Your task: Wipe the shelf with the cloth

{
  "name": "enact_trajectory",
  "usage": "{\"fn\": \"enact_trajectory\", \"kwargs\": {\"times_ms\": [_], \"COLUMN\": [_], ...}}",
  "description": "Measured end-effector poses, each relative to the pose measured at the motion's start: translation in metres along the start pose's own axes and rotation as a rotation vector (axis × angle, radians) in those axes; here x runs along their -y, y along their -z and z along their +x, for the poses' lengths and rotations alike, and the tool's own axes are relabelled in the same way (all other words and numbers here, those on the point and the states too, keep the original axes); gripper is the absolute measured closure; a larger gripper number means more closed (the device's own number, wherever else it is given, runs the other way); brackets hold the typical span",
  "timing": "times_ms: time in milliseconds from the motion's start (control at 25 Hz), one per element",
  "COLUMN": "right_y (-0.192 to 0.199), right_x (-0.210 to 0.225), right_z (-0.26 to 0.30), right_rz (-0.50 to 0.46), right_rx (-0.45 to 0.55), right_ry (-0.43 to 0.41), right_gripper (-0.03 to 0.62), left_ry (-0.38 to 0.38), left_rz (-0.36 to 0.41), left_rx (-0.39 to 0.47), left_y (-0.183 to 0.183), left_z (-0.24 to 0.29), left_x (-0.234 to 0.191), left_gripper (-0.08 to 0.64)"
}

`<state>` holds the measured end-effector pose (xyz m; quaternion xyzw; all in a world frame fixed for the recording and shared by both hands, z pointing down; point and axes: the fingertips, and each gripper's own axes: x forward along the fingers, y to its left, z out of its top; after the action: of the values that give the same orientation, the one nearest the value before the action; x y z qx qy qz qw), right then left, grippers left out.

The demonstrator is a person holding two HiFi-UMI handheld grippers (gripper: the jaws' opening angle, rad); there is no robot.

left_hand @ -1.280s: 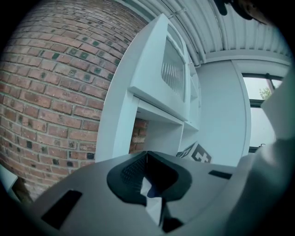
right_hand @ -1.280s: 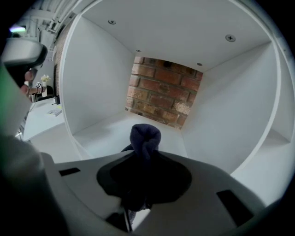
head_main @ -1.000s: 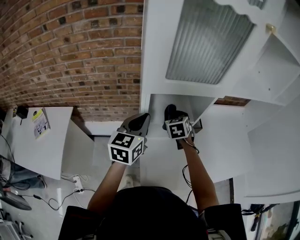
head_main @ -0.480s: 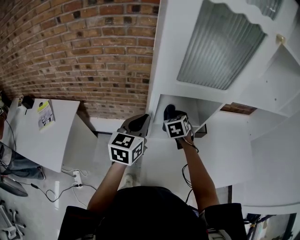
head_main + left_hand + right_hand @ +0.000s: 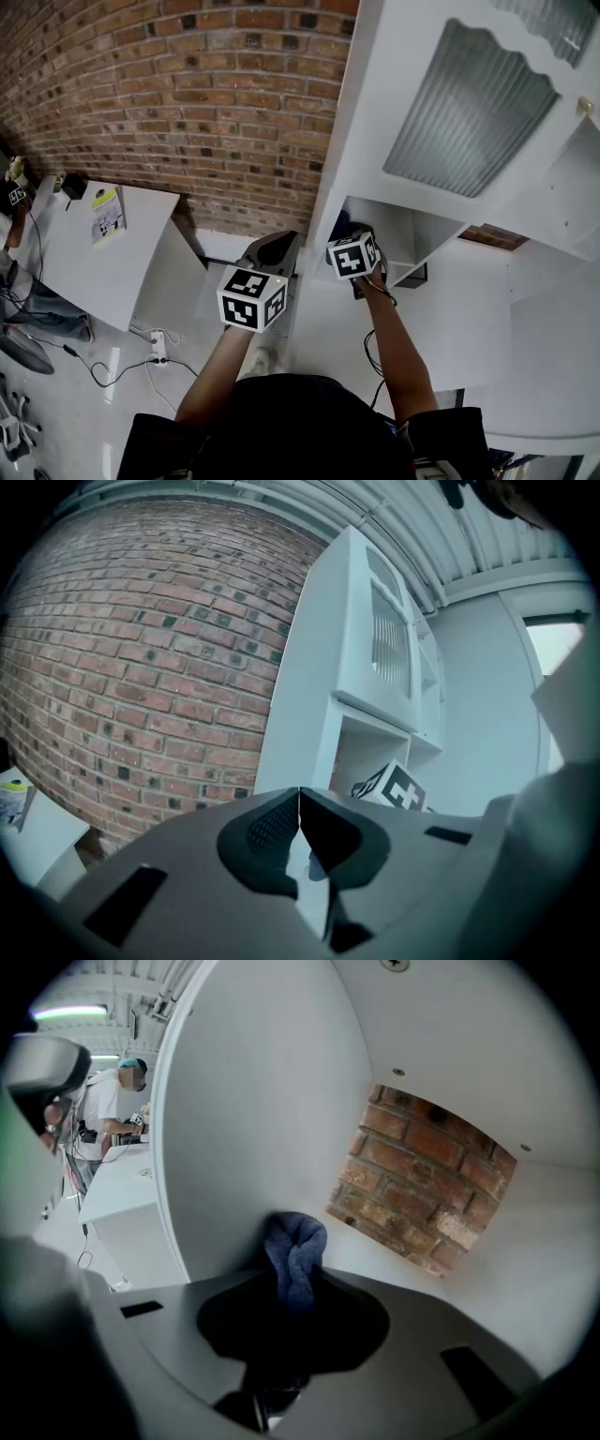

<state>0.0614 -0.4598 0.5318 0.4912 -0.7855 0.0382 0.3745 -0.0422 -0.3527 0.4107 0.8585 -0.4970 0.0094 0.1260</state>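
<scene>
The cloth [image 5: 296,1258] is soft, fuzzy blue fabric. The shelf [image 5: 544,1241] is smooth and white. The brick wall [image 5: 187,112] looks rough.

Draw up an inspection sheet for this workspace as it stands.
Surface: white shelf, bare; brick shows behind it.
Job's things: blue cloth, bunched, close to the shelf's side wall.
Clutter: nothing seen on the shelf.
Grippers: right gripper shut on the cloth inside the compartment; left gripper shut, empty, outside the cabinet.
Cables: cable along the right forearm; cables and a power strip on the floor.
Surroundings: brick wall, white table, person at a desk.
</scene>
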Motion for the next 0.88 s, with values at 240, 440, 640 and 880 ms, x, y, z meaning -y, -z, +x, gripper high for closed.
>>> {"fn": "enact_trajectory", "kwargs": {"times_ms": [240, 440, 640, 880], "right_y": [-0.008, -0.008, -0.006, -0.002], "right_x": [-0.006, -0.006, -0.006, -0.003], "right_z": [0.008, 0.008, 0.008, 0.008], "right_rz": [-0.02, -0.032, -0.06, -0.121], "right_rx": [0.002, 0.006, 0.002, -0.01], "right_ry": [0.003, 0.001, 0.005, 0.042], "right_gripper": [0.509, 0.509, 0.509, 0.508], "left_ry": [-0.029, -0.035, -0.022, 0.005], "left_rz": [-0.017, -0.021, -0.025, -0.018], "left_rx": [0.006, 0.001, -0.005, -0.006], "left_y": [0.0, 0.003, 0.006, 0.006], "left_z": [-0.008, -0.006, 0.0, 0.008], "left_x": [-0.012, -0.014, -0.008, 0.001], "left_gripper": [0.543, 0.543, 0.543, 0.543]}}
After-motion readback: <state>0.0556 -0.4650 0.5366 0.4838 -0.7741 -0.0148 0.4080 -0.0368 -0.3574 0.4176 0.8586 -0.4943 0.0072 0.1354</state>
